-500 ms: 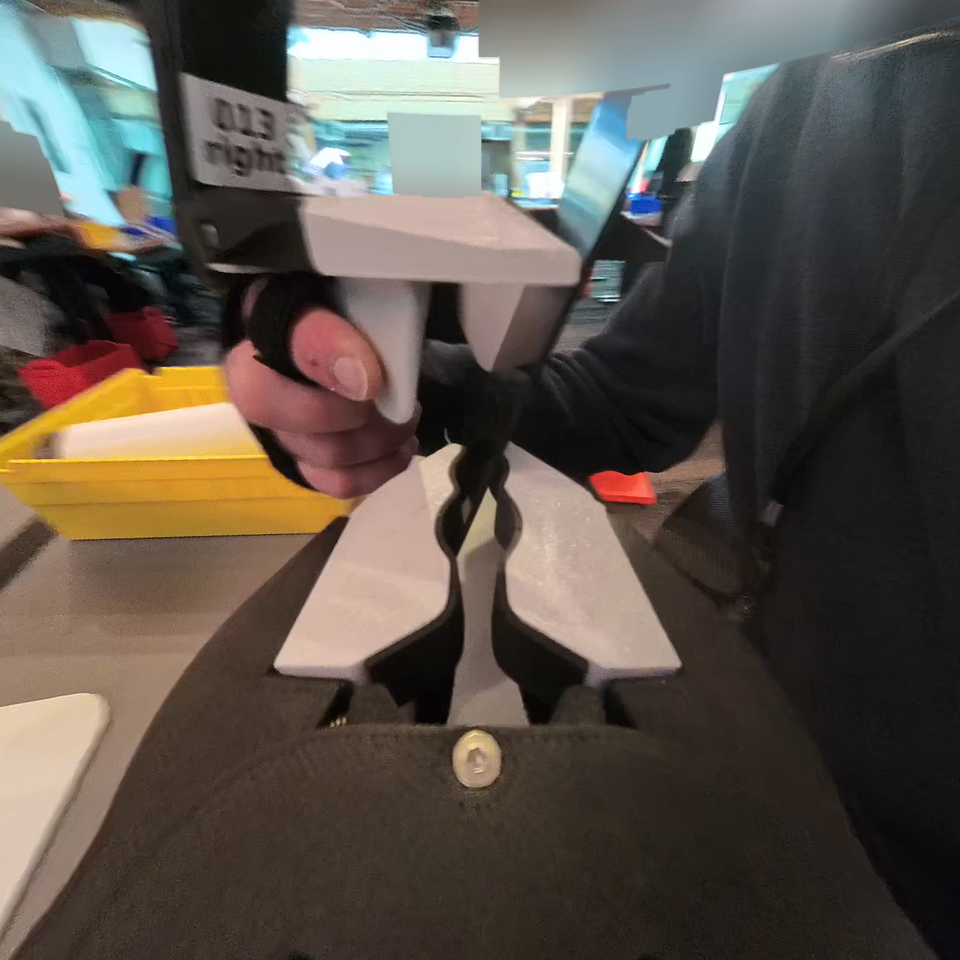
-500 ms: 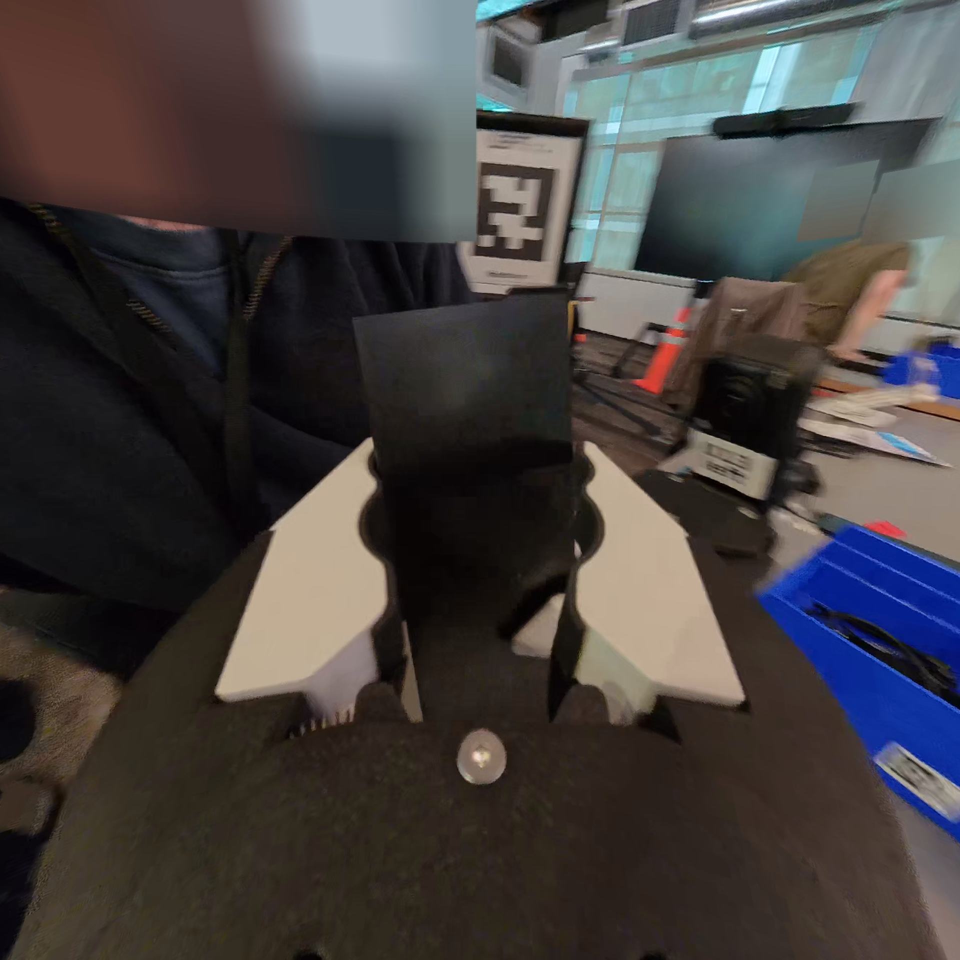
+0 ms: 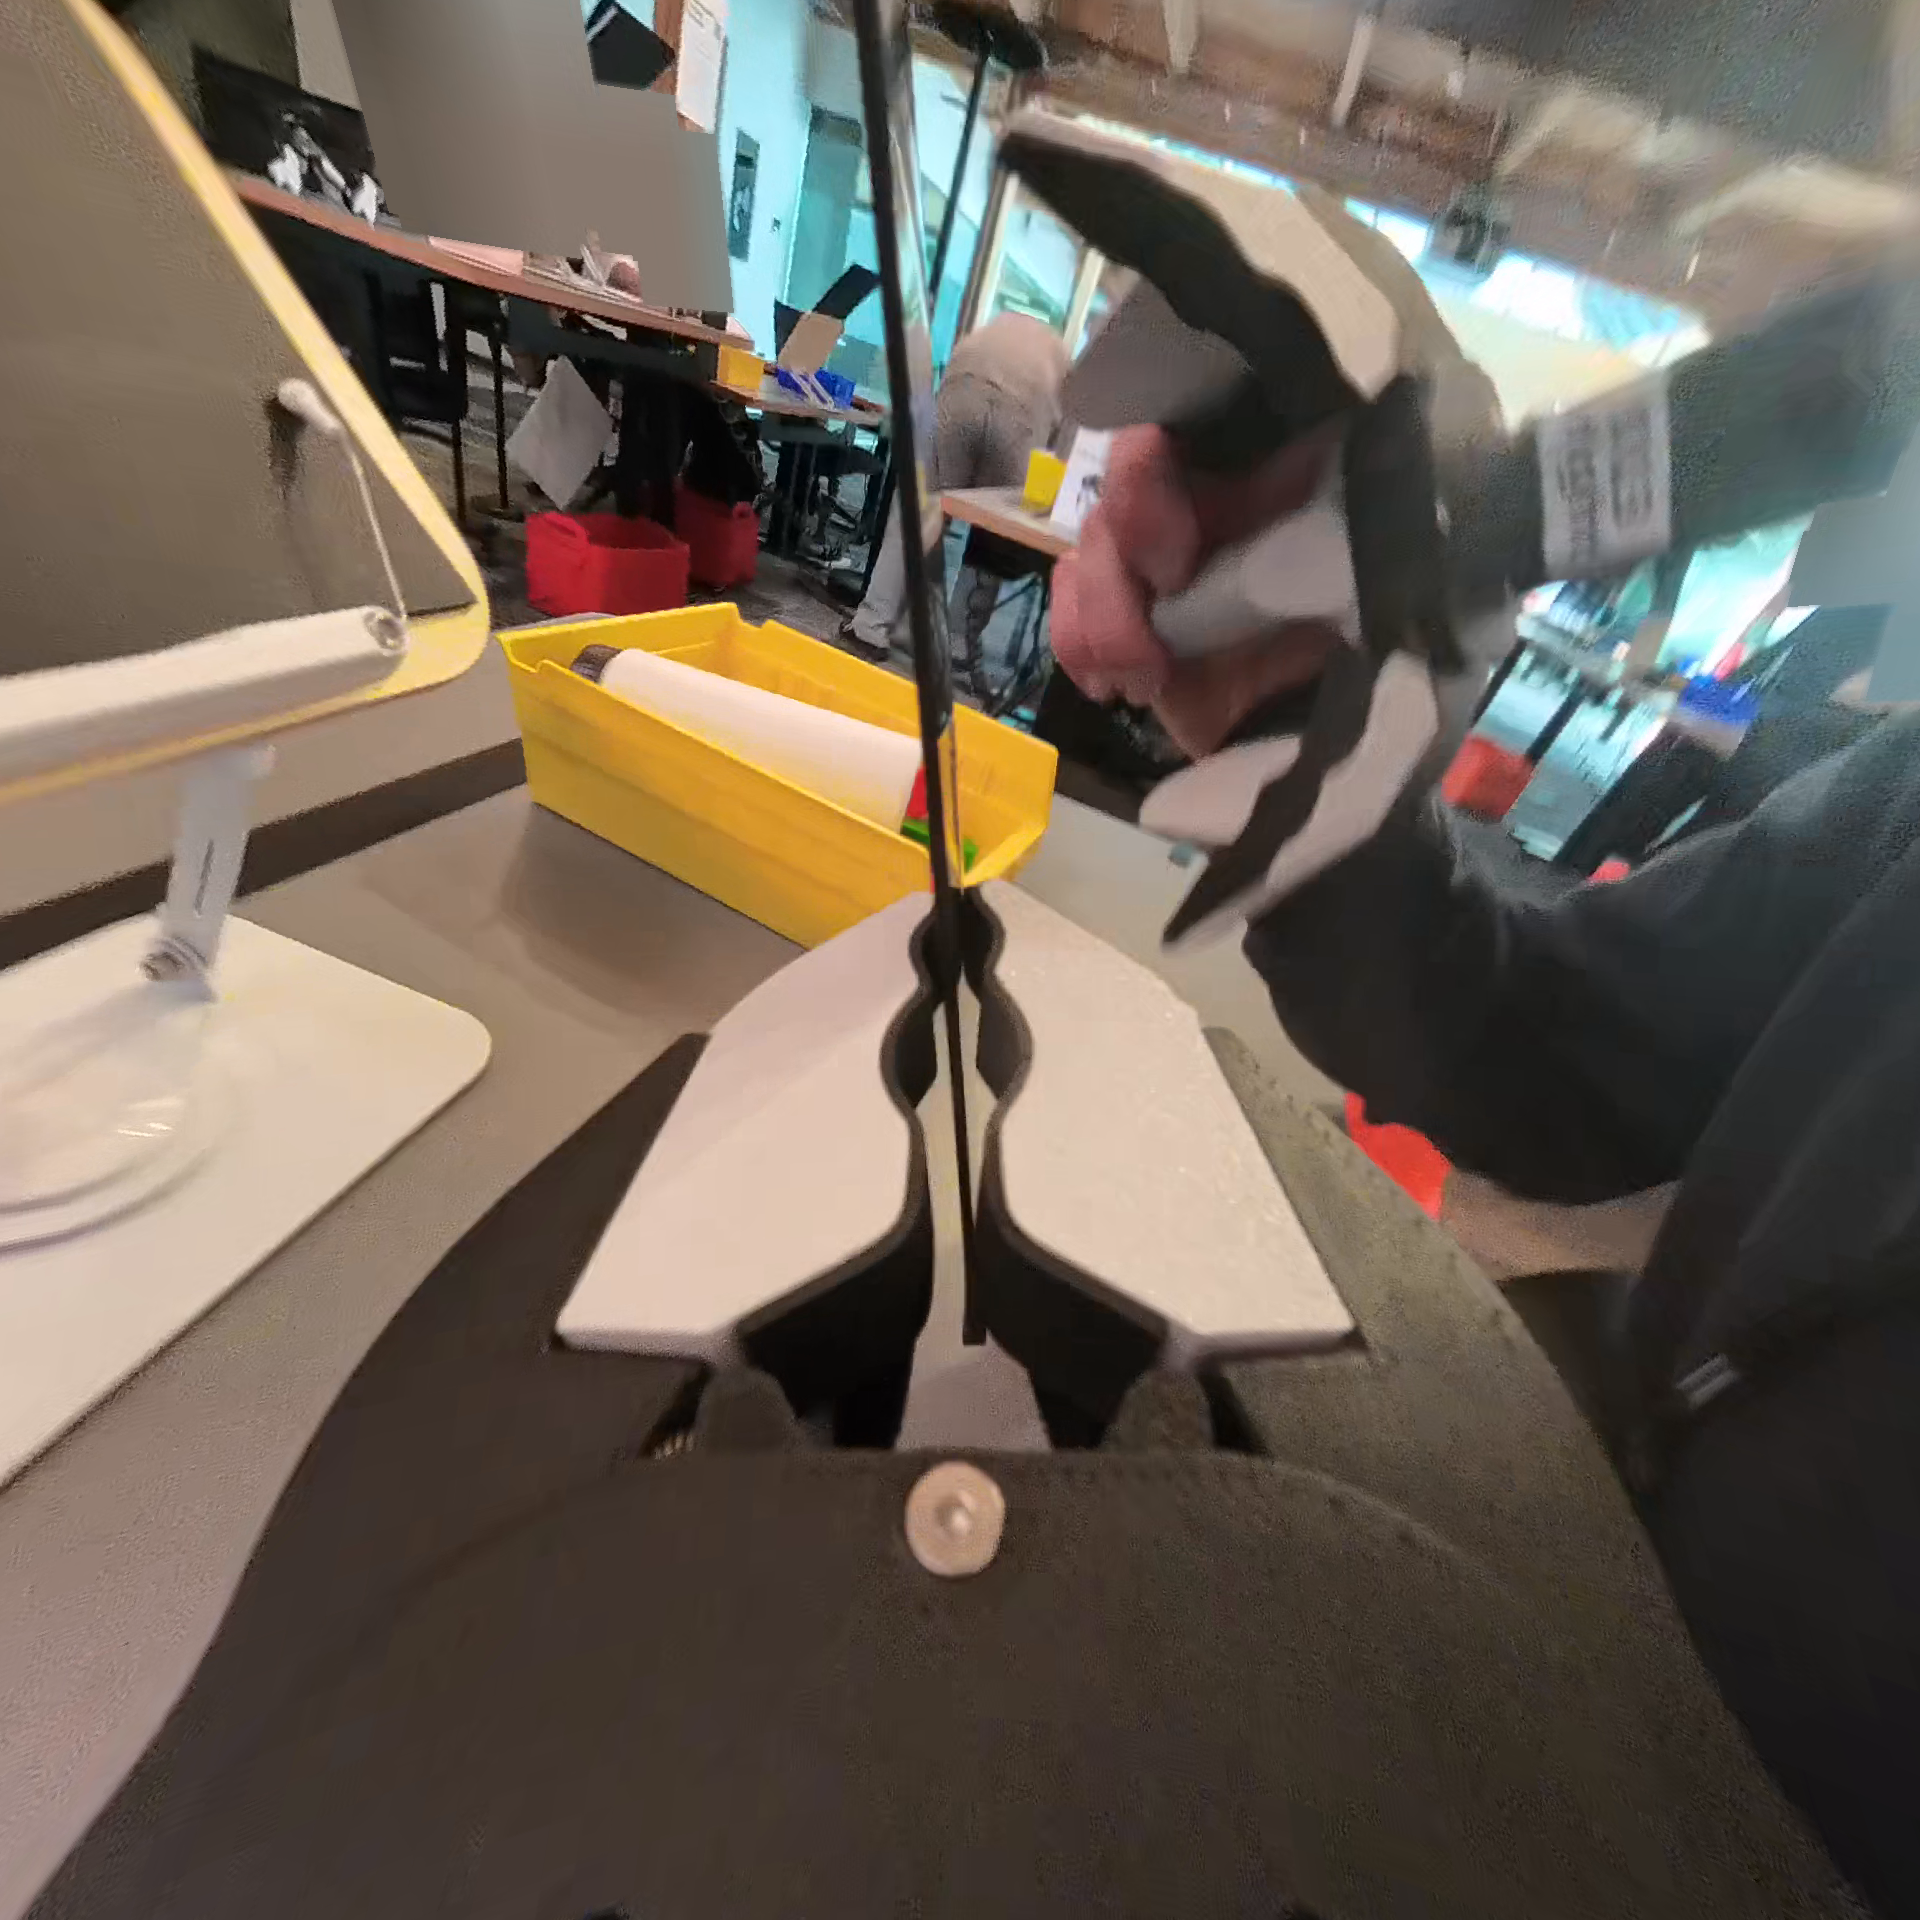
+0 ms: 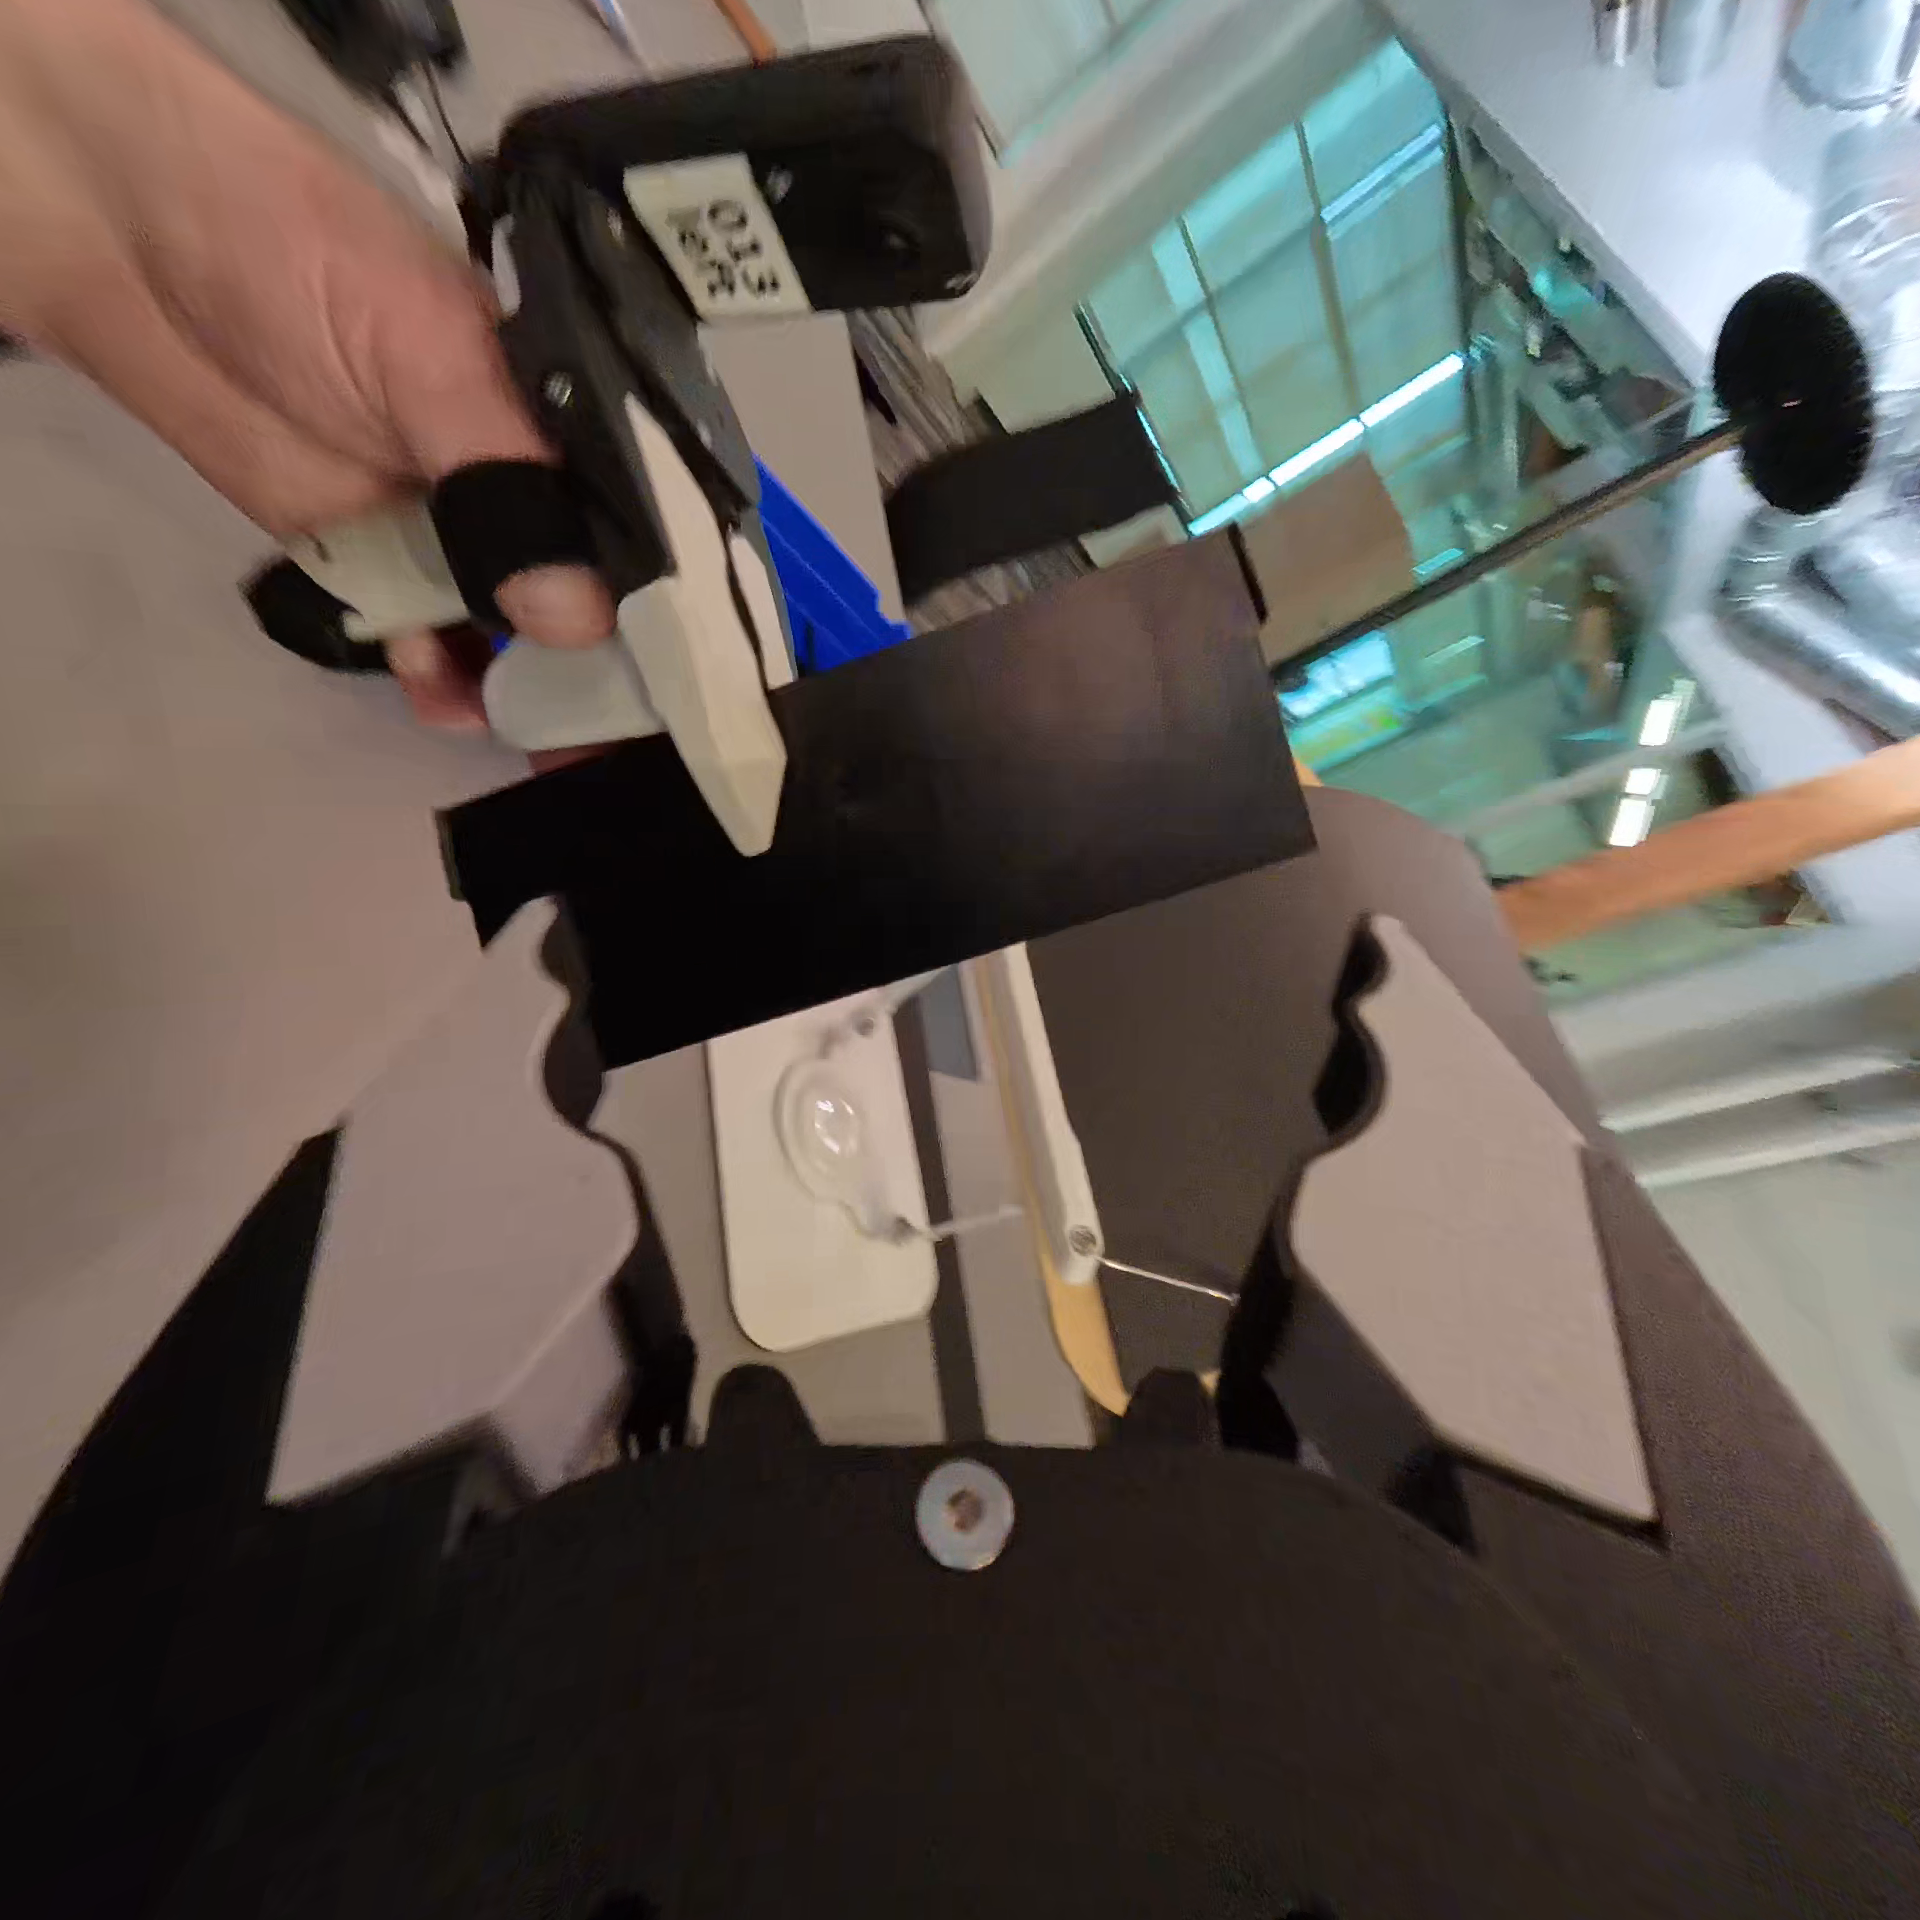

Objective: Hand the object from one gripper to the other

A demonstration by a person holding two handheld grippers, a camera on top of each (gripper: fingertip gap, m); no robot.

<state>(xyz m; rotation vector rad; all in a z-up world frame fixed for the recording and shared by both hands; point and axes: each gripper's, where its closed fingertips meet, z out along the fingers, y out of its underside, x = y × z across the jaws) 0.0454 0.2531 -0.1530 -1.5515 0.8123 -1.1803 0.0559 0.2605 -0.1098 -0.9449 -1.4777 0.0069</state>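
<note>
A thin black flat plate stands edge-on in the left wrist view, clamped between the white fingers of my left gripper, which is shut on its lower end. In the right wrist view the same plate shows broadside as a dark rectangle, held near one end by the left gripper in a person's hand. My right gripper is wide open and empty, its fingers just below the plate and apart from it. It also shows in the left wrist view, open, up and to the right of the plate.
A yellow bin with a white roll sits on the grey table behind the left gripper. A white stand base carries a tilted panel at the left. A dark sleeve fills the right. A blue bin lies behind the plate.
My right gripper has opened, let go of the black plate and drawn back from it. My left gripper stays shut on the plate and has swung it to a new pose.
</note>
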